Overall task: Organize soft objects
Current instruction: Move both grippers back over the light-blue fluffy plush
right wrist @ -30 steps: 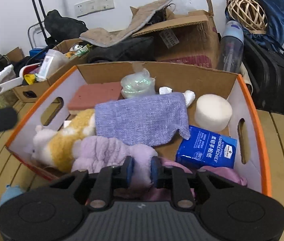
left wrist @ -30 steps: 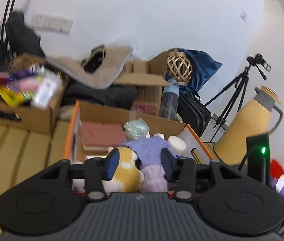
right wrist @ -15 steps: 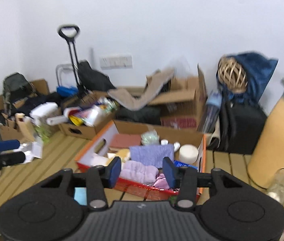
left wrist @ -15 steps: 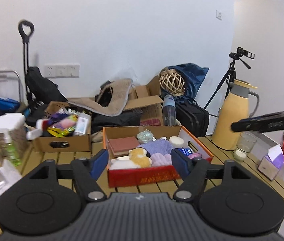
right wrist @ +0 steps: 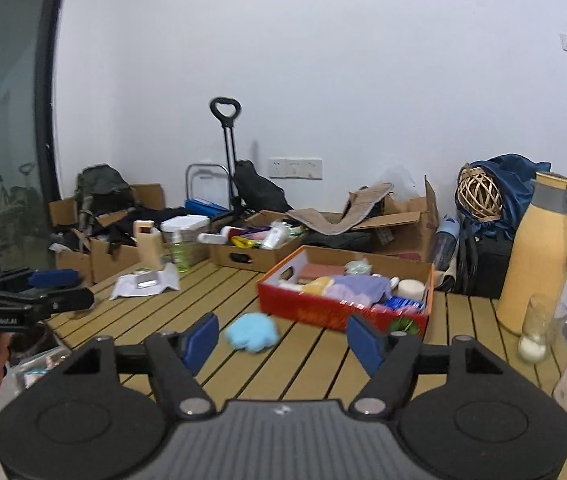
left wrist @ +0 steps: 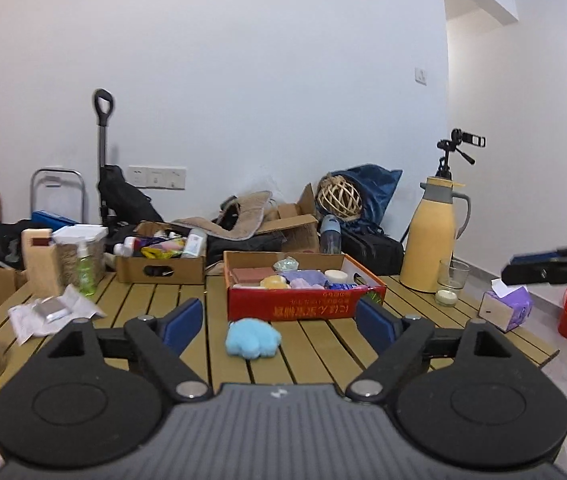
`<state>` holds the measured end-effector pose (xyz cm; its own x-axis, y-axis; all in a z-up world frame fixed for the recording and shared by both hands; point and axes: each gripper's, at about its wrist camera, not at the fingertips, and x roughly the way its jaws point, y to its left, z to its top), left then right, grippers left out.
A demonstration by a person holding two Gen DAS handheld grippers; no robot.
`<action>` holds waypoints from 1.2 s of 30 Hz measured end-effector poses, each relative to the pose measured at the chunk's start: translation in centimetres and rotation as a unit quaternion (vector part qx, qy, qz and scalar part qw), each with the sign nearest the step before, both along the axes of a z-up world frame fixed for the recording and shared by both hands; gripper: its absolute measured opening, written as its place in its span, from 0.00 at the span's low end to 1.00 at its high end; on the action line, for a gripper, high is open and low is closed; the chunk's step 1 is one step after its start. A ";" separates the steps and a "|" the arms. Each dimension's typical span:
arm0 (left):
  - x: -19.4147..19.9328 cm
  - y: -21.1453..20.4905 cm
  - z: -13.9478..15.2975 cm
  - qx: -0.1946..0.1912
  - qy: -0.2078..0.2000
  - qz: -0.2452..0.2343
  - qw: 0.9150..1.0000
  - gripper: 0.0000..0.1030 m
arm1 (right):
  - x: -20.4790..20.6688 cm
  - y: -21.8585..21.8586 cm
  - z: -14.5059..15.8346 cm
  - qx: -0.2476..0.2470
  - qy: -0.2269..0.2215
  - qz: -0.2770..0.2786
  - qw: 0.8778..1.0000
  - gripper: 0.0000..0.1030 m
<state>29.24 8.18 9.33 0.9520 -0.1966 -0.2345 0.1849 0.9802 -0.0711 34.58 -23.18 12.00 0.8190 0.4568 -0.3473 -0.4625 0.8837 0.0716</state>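
**One blue plush still out; both grippers empty**

Your left gripper [left wrist: 279,322] and right gripper [right wrist: 283,338] both stand with jaws wide apart, holding nothing, well back from the work. The red cardboard box [left wrist: 307,307] sits mid-table and already holds the plush toy, purple cloths and a white sponge. The light-blue fluffy paw plush [left wrist: 253,339] lies alone on the slatted table [left wrist: 323,356], just in front of the box's red wall.

Risks, as judged:
- The plush is low and limp. Come in shallow and your fingertips may catch a slat gap or only pinch fur, so it drops on the lift.
- It lies close to the box; a forward push could shove it against the wall or nudge the box.
- The box looks full; a loose drop may roll off the pile.

Room: open slats lie left of the plush. To the right stand a glass candle [left wrist: 446,298], a yellow thermos [left wrist: 435,236] and a tissue box [left wrist: 505,307], near the table edge.
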 end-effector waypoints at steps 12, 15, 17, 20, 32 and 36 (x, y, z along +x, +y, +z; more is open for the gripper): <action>-4.3 1.9 -1.8 -0.026 0.000 0.025 0.999 0.92 | -8.5 -1.1 -5.8 0.064 0.026 -0.025 0.997 0.80; -2.3 2.1 -3.2 -0.032 0.021 0.024 0.999 0.92 | -7.4 -0.6 -6.2 0.064 0.021 -0.032 0.997 0.80; -0.3 2.3 -4.5 -0.038 0.041 0.023 0.998 0.92 | -6.0 -0.2 -6.8 0.067 0.023 -0.034 0.997 0.80; 3.3 2.7 -6.3 -0.044 0.072 0.022 0.996 0.92 | -2.8 0.9 -8.0 0.060 0.040 -0.042 0.997 0.80; 22.1 5.3 -12.1 -0.093 0.175 -0.003 0.980 0.68 | 15.4 8.2 -11.9 0.036 0.103 0.001 0.994 0.73; 26.0 5.1 -14.0 -0.127 0.206 -0.031 0.970 0.58 | 21.9 11.0 -13.3 0.034 0.124 0.025 0.991 0.65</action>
<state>55.24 13.29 -4.71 0.7720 -0.3518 -0.5294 0.1473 0.9092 -0.3894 56.47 -12.21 -1.28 0.6882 0.5234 -0.5024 -0.4657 0.8497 0.2473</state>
